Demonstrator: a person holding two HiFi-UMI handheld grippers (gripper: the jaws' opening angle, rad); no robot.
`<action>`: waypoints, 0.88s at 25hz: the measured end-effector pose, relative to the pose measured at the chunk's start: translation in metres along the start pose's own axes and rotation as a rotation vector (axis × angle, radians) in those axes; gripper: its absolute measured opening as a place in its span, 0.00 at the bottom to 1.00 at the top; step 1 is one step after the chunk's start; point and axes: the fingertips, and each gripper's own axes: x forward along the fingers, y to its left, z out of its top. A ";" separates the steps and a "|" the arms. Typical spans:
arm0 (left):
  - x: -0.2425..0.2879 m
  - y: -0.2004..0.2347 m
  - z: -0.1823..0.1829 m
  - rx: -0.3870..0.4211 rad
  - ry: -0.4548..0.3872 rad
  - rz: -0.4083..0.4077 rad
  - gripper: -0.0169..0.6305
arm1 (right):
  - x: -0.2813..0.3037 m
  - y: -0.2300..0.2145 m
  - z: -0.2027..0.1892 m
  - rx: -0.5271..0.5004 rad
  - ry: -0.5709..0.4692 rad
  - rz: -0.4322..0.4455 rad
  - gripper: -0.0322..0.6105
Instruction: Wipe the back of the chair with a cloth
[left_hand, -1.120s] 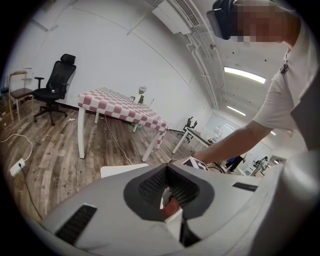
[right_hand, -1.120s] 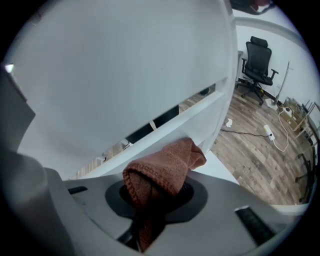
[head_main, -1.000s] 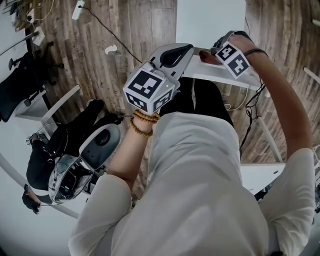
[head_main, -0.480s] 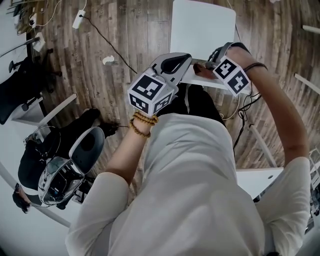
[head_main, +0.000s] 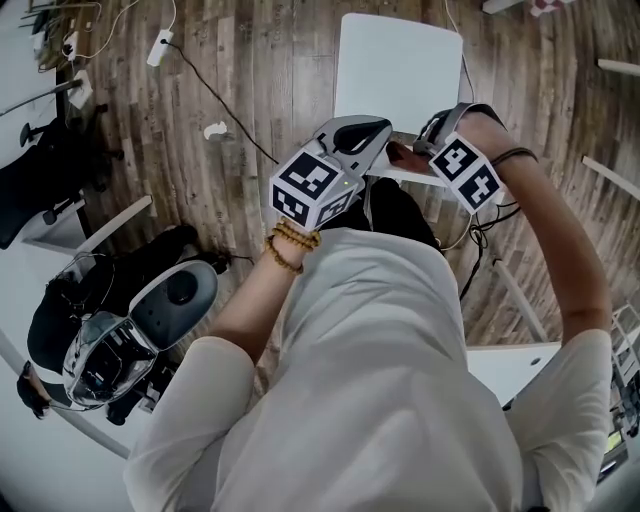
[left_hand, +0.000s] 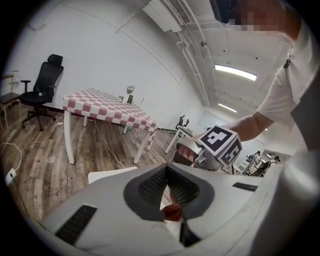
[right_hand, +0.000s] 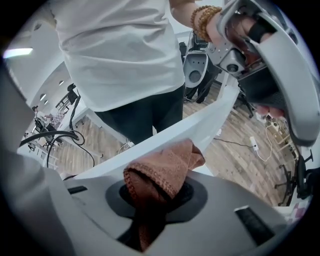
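My right claw (right_hand: 159, 196) is closed tight on the cloth (right_hand: 167, 165). A rust-brown fold bunches out past its tips and the rest hangs down between the pads. Just ahead of those tips, touching or very nearly touching the fold, runs the white top edge of the chair back (right_hand: 210, 122), crossing slantwise in front of the claw.

My left claw (left_hand: 166, 171) sits close beside the right one, at the same edge. Its pads meet at the tips. In the narrow wedge behind them I see a sliver of white and a small patch of red, probably the chair and the cloth beyond, but I cannot tell whether the pads actually pinch anything.

From above, both claws sit together over the top edge of the back, with the chair seat (head_main: 400, 60) out beyond them and my own legs on the near side.

I judge that the wiping is at most just under way. The cloth is in hand and brought to the top of the back, so the fetching and approach are done. Nothing in view shows a stretch already wiped, and no streak or damp mark tells me. What is left, as I read it, is nearly the whole job: drawing the cloth along the top edge to either side of the claw, then working down the face of the back below it.
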 end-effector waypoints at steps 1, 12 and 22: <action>0.001 -0.002 0.000 0.001 0.001 -0.003 0.03 | 0.001 0.001 -0.001 0.003 0.002 0.001 0.20; 0.021 -0.001 -0.004 -0.012 0.015 -0.017 0.03 | 0.043 0.001 -0.028 0.028 0.008 0.035 0.20; 0.028 -0.002 -0.005 -0.035 0.022 -0.016 0.03 | 0.084 0.009 -0.051 0.037 0.000 0.114 0.20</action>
